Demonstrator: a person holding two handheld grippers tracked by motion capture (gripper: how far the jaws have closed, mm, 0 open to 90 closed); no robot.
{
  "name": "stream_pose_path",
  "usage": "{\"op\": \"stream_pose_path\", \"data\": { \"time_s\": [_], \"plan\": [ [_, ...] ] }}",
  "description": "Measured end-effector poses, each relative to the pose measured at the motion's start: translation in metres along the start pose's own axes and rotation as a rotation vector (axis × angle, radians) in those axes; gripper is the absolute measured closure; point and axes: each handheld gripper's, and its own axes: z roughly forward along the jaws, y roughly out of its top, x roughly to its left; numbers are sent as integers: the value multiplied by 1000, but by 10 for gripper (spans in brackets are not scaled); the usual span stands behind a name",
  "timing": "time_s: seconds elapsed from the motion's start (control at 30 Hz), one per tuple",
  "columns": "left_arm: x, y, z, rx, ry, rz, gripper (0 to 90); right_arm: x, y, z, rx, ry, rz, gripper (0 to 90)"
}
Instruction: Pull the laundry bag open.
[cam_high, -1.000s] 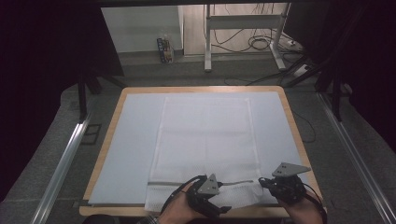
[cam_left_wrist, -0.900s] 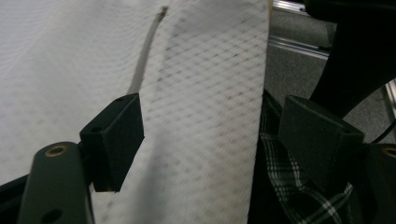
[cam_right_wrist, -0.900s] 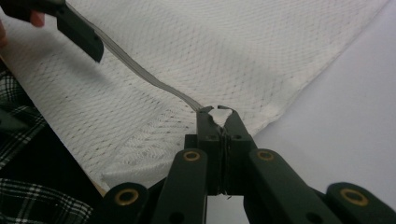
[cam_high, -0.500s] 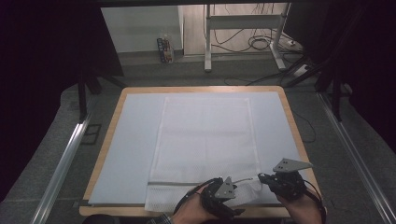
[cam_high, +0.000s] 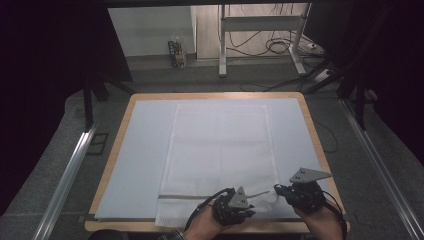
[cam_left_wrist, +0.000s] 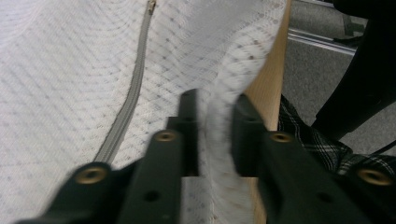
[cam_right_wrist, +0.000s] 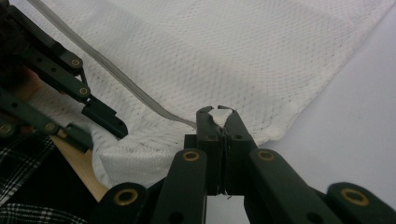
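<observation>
Left gripper (cam_high: 239, 212): jaws have just been closing and now pinch the near hem of the white mesh laundry bag (cam_high: 220, 150). Right gripper (cam_high: 281, 190): jaws clamped on the bag's edge beside the zipper (cam_high: 195, 196). Bag lies flat on the table (cam_high: 150, 130), near end at the table edge.

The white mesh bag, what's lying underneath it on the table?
Under the mesh bag lies a pale blue sheet covering the wooden-edged table. The bag's near edge overhangs the table's front edge. Whatever sits beneath the bag's middle is covered by the mesh.
</observation>
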Motion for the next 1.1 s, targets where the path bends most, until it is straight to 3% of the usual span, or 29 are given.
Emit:
{"op": "stream_pose_path", "data": {
  "time_s": [0.03, 0.1, 0.27, 0.3, 0.33, 0.37, 0.4, 0.43, 0.53, 0.63, 0.67, 0.77, 0.87, 0.97, 1.1],
  "plan": [
    [0, -1, 1, -21, -5, -37, 868, 0, 0, 0, 2, 0, 2, 868],
    [0, -1, 1, -36, -6, -56, 878, 0, 0, 0, 4, 0, 2, 867],
    [0, 0, -1, -40, 21, -35, 886, -1, 1, 2, 13, -2, 6, 792],
    [2, 0, -3, -10, 31, 4, 886, -1, 1, 2, 23, -1, 15, 761],
    [2, 0, -3, -10, 31, 4, 885, -1, 1, 2, 23, -1, 15, 761],
    [0, 0, -3, -16, 50, 18, 885, -2, 0, 1, 35, -12, 28, 692],
    [0, 0, -3, -16, 50, 18, 885, -2, 0, 1, 35, -12, 28, 692],
    [-1, 0, -3, -10, 56, 29, 886, -4, 0, 0, 38, -14, 44, 606],
    [-2, 1, -4, -17, 63, 35, 885, -5, -1, -2, 39, -16, 62, 543],
    [-2, 1, -6, -29, 70, 31, 885, -6, -5, -3, 58, -12, 98, 406],
    [-2, 1, -6, -29, 70, 31, 885, -6, -5, -3, 58, -12, 98, 406],
    [-1, 0, -6, -50, 74, 17, 886, -9, -11, -6, 55, 10, 161, 310],
    [1, 0, -8, -47, 75, 22, 885, -11, -14, -7, 61, 27, 198, 281],
    [1, 0, -8, -48, 77, 23, 886, -14, -18, -5, 57, 98, 287, 232],
    [-1, 0, -8, -68, 80, 16, 886, -13, -21, 1, 82, 139, 352, 179]
  ]
}}
